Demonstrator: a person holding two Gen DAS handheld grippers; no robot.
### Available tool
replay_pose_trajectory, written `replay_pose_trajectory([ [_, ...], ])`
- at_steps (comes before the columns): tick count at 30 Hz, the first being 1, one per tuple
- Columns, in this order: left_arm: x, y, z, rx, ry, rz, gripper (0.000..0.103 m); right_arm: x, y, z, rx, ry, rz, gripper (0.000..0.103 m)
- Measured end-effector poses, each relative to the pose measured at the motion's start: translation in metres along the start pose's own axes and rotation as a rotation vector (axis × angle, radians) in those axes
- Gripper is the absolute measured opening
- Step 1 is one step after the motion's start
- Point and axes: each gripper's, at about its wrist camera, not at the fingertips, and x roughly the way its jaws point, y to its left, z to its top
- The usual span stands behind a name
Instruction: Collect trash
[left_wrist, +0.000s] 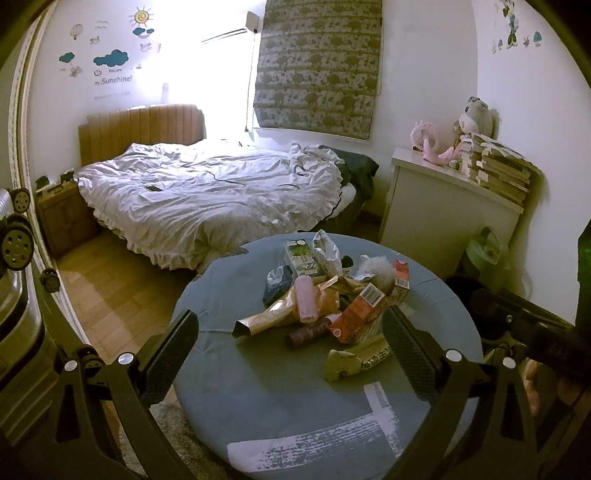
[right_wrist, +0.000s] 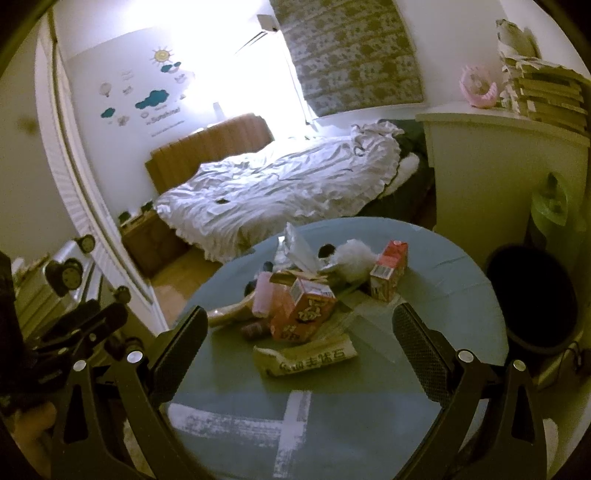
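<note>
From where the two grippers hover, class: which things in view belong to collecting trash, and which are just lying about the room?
Belong to the job:
red carton
small red carton
crumpled paper wrapper
pink bottle
brown bottle
black bin

Just lying about:
bed
stack of books
plush toy
phone

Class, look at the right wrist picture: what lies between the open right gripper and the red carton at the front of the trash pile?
In the right wrist view, a crumpled printed paper wrapper lies on the round table, between the right gripper and the red carton.
</note>
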Motion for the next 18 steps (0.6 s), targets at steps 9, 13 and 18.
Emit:
replay_pose_trajectory([
  [9, 0.005, 0.002, -0.005, -0.003, 0.007, -0.001, 0.098, 0.001, 0.000, 0.000, 0.001, 0.005, -0.001, 0.099],
  [13, 0.009, 0.006, -0.009, -0.010, 0.016, -0.002, 0.098, 0.006, -0.001, 0.000, 0.004, 0.013, -0.003, 0.099],
  [18, 0.015, 0.012, -0.004, -0.022, 0.031, -0.005, 0.098, 0.013, -0.001, 0.001, 0.005, 0.024, -0.005, 0.099],
])
